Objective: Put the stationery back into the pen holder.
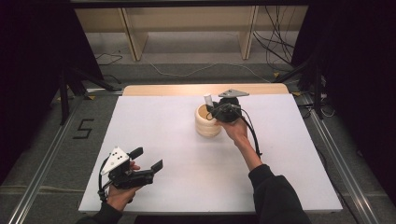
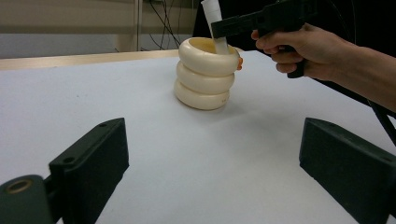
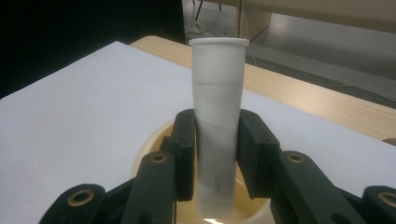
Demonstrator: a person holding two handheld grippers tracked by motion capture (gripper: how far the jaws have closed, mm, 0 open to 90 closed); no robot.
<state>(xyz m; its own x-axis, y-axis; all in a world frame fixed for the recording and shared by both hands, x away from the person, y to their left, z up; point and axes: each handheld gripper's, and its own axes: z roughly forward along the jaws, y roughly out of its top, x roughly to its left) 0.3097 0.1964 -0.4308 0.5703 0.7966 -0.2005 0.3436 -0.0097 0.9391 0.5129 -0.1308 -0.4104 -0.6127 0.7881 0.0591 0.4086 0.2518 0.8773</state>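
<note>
- Your right gripper (image 3: 215,154) is pinching a white tube (image 3: 218,116), with the two black jaws pressing on its sides about halfway down its length.
- The tube is standing nearly upright, its capped end on top and its flat crimped end pointing down into the mouth of the cream ringed holder (image 3: 144,149).
- In the high view your right gripper (image 1: 215,111) is hanging right over the holder (image 1: 207,122), and the tube (image 1: 208,100) is sticking up above the rim at a slight tilt.
- In the left gripper view the tube (image 2: 215,23) is reaching down inside the rim of the holder (image 2: 204,74); you cannot tell from any view whether its lower end is touching the bottom.
- The holder looks like three stacked rings and is sitting on the white table (image 1: 159,140), toward the far side and a little right of the middle.
- Something small and orange (image 2: 239,63) is peeking out from behind the holder's top ring; what it is cannot be told.
- Your left gripper (image 1: 148,161) is resting low at the near left corner of the table, well apart from the holder.
- Its jaws are spread wide with nothing between them, and they are pointing across the table toward the holder.
</note>
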